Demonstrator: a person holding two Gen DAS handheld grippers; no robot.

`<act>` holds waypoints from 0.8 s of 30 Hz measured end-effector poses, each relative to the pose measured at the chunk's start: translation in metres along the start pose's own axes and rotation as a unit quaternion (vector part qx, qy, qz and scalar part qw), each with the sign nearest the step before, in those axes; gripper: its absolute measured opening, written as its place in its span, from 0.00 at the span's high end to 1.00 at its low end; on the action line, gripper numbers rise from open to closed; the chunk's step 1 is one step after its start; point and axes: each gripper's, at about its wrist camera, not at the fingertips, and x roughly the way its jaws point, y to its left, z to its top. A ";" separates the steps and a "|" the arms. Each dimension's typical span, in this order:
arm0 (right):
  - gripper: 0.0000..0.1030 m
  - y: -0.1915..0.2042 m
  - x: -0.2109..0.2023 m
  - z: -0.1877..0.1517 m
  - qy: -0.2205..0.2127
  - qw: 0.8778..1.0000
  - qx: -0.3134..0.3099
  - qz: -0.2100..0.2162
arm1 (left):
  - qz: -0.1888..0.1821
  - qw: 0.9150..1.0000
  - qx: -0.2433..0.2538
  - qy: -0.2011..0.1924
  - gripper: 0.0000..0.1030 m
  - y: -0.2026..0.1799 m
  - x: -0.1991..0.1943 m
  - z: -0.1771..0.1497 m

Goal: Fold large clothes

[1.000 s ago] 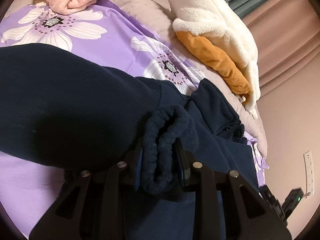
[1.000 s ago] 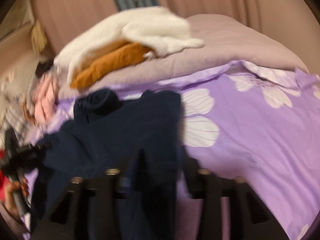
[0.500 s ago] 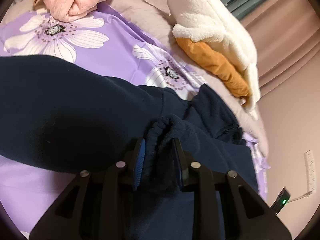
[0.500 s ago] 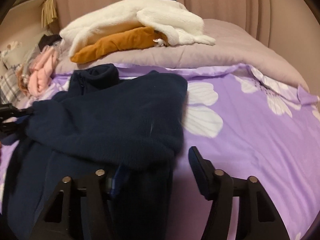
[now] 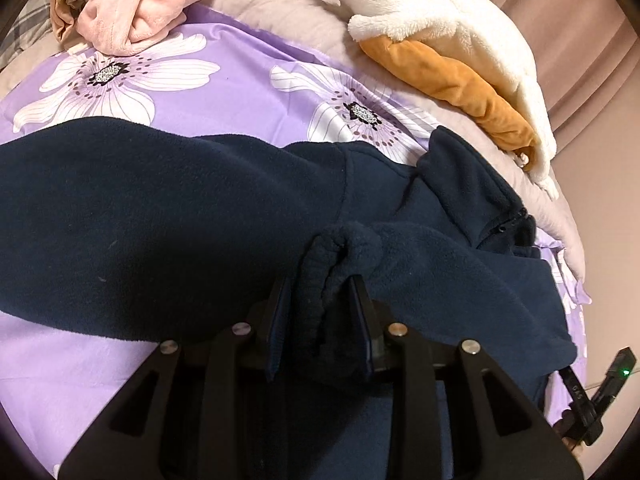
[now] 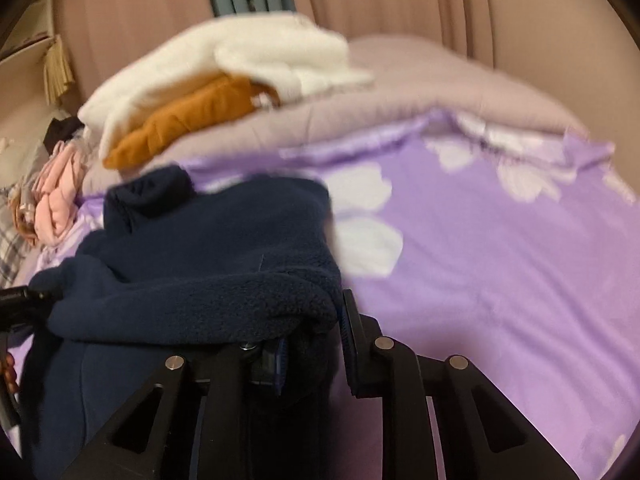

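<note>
A navy fleece jacket (image 5: 160, 208) lies spread on the purple flowered bed cover (image 5: 120, 80), its zip collar (image 5: 480, 192) towards the pillows. My left gripper (image 5: 320, 284) grips the jacket's bunched cuff (image 5: 340, 248); its jaws are easing open slightly, but the pads still press on the cuff. In the right wrist view the jacket (image 6: 208, 248) drapes over my right gripper (image 6: 314, 320). Its jaws are closing on a thick fold of the jacket's edge, which fills the gap. The fabric hides the left fingertip.
A white fleece (image 5: 460, 20) over an orange garment (image 5: 460, 84) rests on the grey quilt (image 6: 440, 92) at the bed's head. A crumpled pink garment (image 5: 152, 4) lies at the far corner. Bare purple cover (image 6: 480, 260) spreads right of the jacket. Curtains hang behind the bed.
My right gripper has dropped onto the jacket's edge and its wide jaws have closed on the fold. The left gripper rolled a little and kept hold of the cuff.
</note>
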 end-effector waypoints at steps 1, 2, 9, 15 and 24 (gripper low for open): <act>0.79 -0.002 -0.003 0.001 0.004 1.000 -0.001 0.008 | -0.008 1.000 -0.006 0.000 0.70 0.001 -0.004 0.001; 0.76 -0.002 -0.009 0.001 0.009 1.000 -0.010 0.018 | -0.015 1.000 -0.012 0.000 0.71 0.002 -0.008 0.003; 0.60 -0.025 -0.055 0.011 0.010 0.997 -0.017 0.077 | -0.030 0.999 0.015 -0.030 0.55 -0.002 -0.053 0.007; 0.36 -0.068 -0.033 0.045 -0.004 0.970 0.162 0.181 | -0.076 0.995 0.038 -0.044 0.48 -0.021 -0.067 0.010; 0.36 -0.044 0.088 0.081 0.100 0.953 0.216 0.187 | -0.155 0.986 0.061 0.023 0.48 -0.069 -0.005 -0.006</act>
